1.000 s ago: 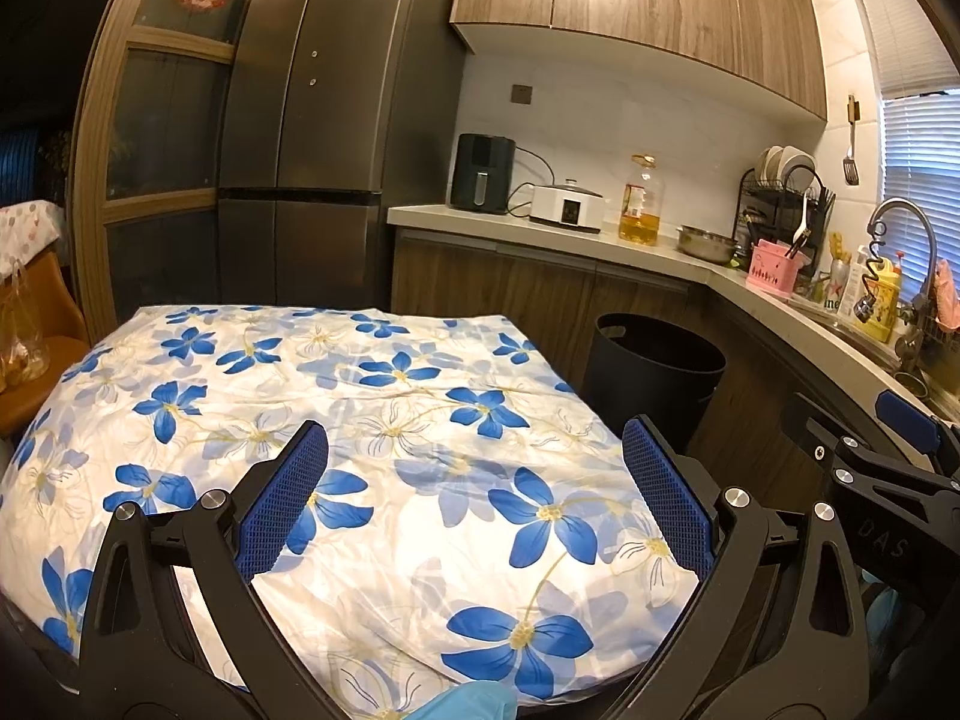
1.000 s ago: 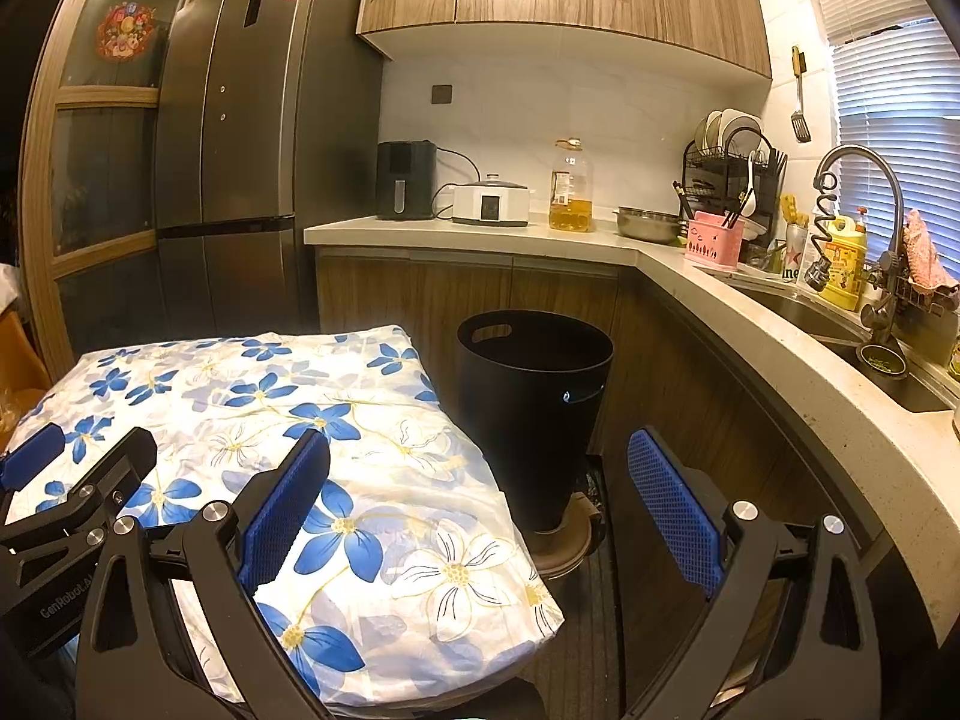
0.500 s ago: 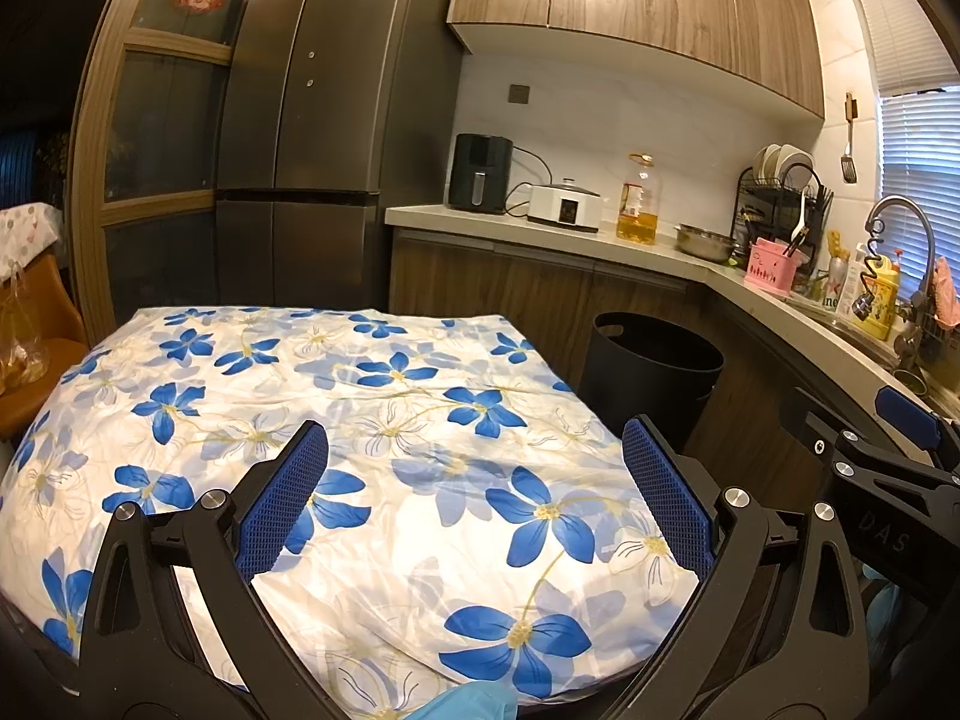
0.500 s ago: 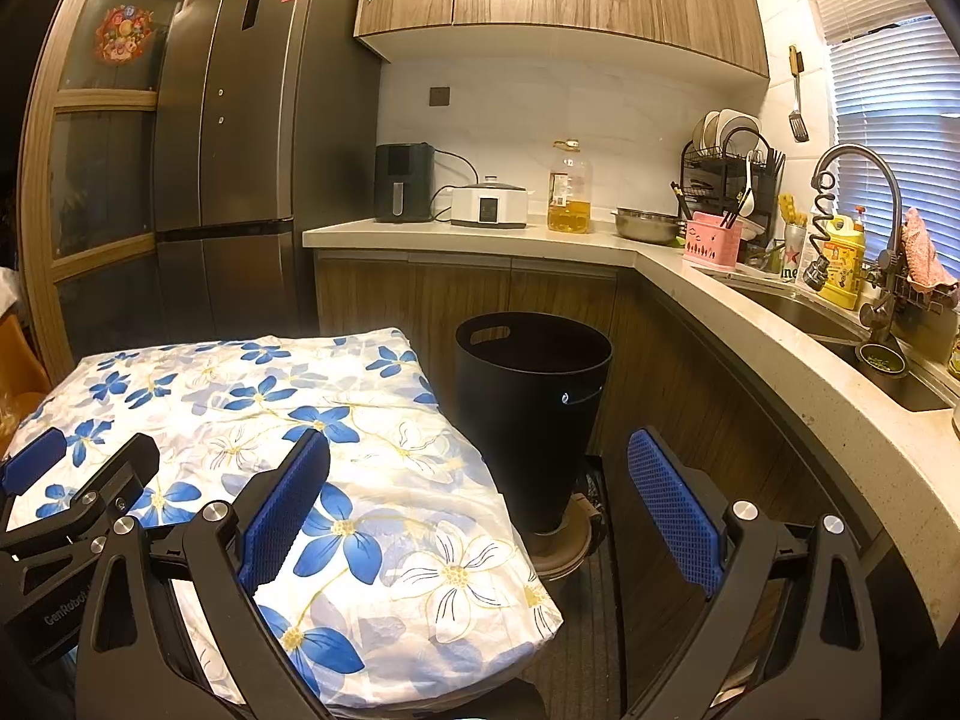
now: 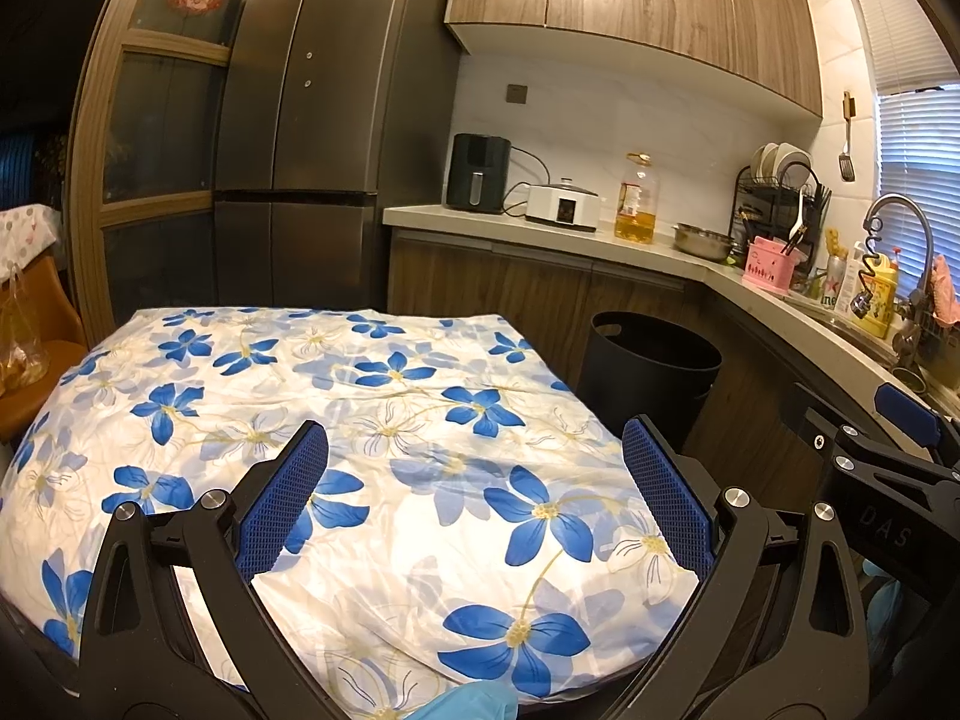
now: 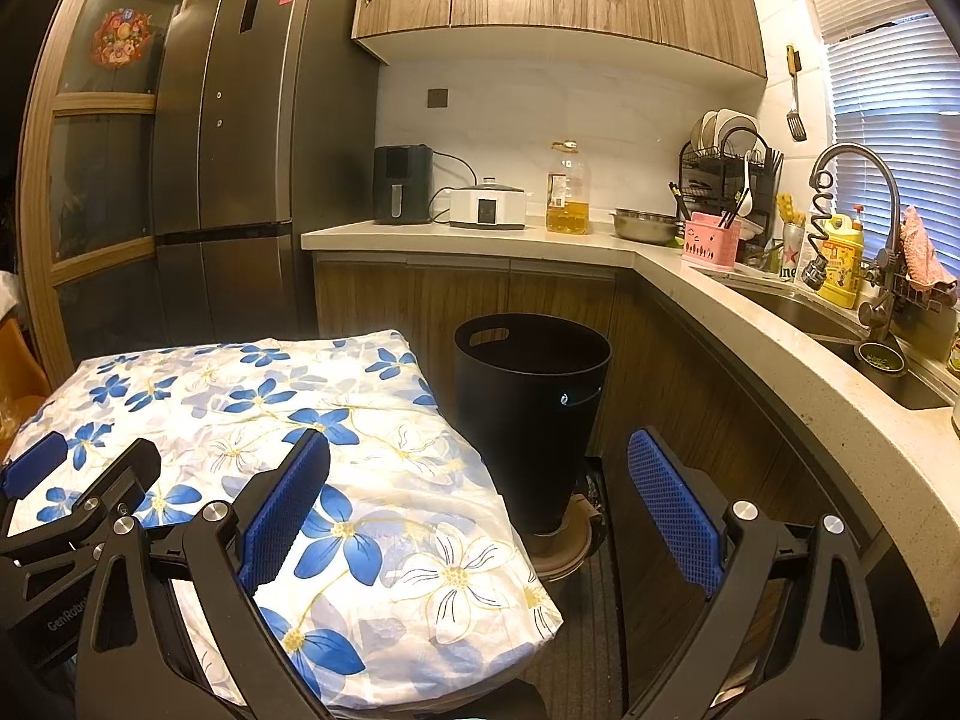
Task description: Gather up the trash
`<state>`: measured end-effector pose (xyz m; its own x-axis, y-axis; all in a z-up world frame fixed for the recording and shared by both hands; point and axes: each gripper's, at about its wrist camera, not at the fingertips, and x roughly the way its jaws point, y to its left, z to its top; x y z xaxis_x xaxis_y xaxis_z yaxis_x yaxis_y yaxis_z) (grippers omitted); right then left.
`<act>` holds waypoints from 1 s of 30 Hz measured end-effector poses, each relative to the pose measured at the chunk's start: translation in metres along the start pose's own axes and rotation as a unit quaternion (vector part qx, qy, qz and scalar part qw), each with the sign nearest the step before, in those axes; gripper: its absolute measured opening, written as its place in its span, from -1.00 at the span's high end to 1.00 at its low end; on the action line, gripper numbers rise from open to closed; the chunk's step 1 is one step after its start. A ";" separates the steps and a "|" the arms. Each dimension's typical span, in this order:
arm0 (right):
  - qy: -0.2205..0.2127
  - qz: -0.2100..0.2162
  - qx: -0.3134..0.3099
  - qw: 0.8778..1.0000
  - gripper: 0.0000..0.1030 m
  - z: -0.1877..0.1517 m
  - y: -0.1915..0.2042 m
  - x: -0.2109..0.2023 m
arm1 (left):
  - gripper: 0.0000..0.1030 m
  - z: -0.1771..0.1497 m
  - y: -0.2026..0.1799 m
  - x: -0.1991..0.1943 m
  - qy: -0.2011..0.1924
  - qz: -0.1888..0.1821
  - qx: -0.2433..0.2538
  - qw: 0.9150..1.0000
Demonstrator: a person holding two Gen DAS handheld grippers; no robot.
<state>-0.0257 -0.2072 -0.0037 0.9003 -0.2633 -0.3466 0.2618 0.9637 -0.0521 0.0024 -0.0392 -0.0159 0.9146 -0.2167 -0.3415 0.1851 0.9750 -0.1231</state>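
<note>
A black trash bin (image 6: 531, 408) stands on the floor between the table and the counter; it also shows in the left wrist view (image 5: 648, 372). I see no loose trash on the table with the blue-flower cloth (image 5: 384, 420), which also shows in the right wrist view (image 6: 288, 420). My left gripper (image 5: 477, 474) is open and empty above the table's near part. My right gripper (image 6: 480, 480) is open and empty, over the table's right corner and in front of the bin. Each gripper appears at the edge of the other's view.
An L-shaped counter (image 6: 750, 324) runs along the back and right, with an air fryer (image 6: 402, 183), cooker, oil bottle (image 6: 567, 189), dish rack and sink (image 6: 840, 324). A tall fridge (image 5: 324, 132) stands behind the table. An orange chair (image 5: 30, 360) is at the left.
Almost nothing has changed; both views have shifted very slightly. Both grippers stay open and empty.
</note>
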 end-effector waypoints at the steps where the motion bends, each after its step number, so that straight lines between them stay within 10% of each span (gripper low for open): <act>1: 0.000 0.000 0.000 1.000 -0.86 0.000 0.000 0.000 | -0.88 0.000 0.000 0.000 0.000 -0.001 0.000 1.000; 30: -0.002 -0.003 0.003 1.000 -0.86 0.001 0.001 -0.002 | -0.88 0.000 0.000 0.000 -0.001 -0.001 0.001 1.000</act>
<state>-0.0273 -0.2057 -0.0021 0.8999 -0.2691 -0.3431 0.2689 0.9619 -0.0493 0.0021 -0.0387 -0.0157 0.9148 -0.2184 -0.3397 0.1873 0.9747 -0.1222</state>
